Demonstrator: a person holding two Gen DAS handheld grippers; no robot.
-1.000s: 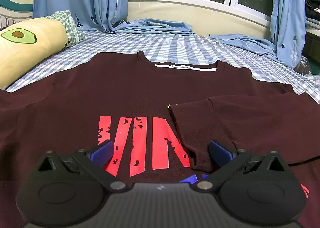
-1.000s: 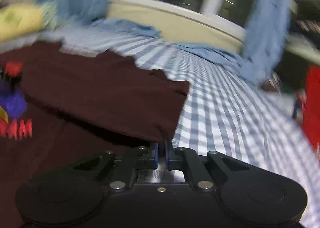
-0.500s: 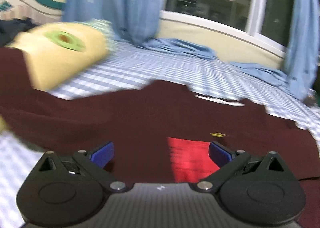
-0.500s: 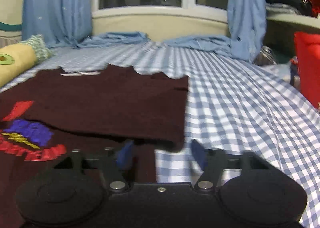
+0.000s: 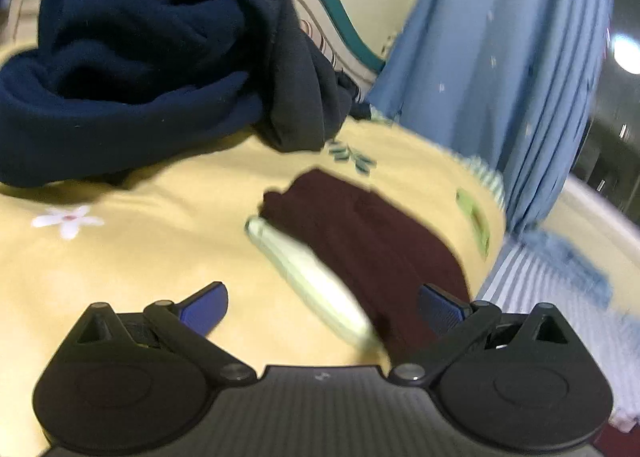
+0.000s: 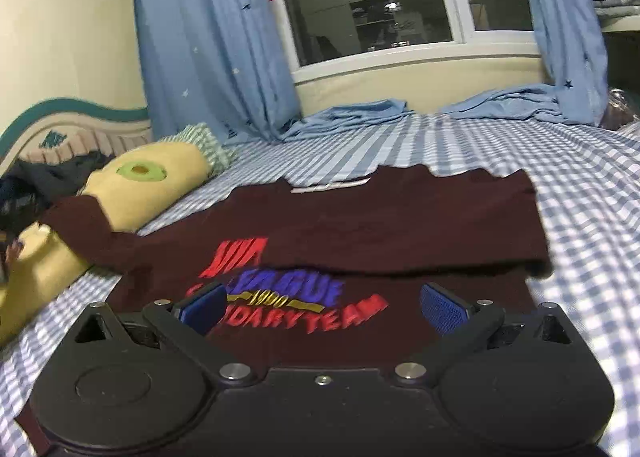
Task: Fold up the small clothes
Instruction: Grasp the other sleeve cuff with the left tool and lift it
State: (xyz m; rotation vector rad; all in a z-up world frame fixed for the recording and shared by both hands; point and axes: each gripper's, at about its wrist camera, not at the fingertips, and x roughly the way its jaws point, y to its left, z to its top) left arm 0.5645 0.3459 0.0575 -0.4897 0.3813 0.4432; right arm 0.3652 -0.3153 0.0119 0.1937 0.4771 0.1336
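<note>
We read "1990" and "TEAM" on the maroon shirt [image 6: 400, 225] lying on the bed [image 6: 580, 185]. Our right gripper [image 6: 322, 307] hovers spread wide above the print, holding nothing. Our left gripper [image 5: 322, 307] is also spread wide and empty, near the shirt's left sleeve [image 5: 360, 233] on the yellow pillow [image 5: 140, 257].

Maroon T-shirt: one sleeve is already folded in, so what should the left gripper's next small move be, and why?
Probably lower the left gripper and close on the left sleeve. The maroon T-shirt has its right side folded over the chest, while that sleeve lies spread over the yellow pillow. Both grippers are open and empty, and the left one already faces the sleeve.
</note>
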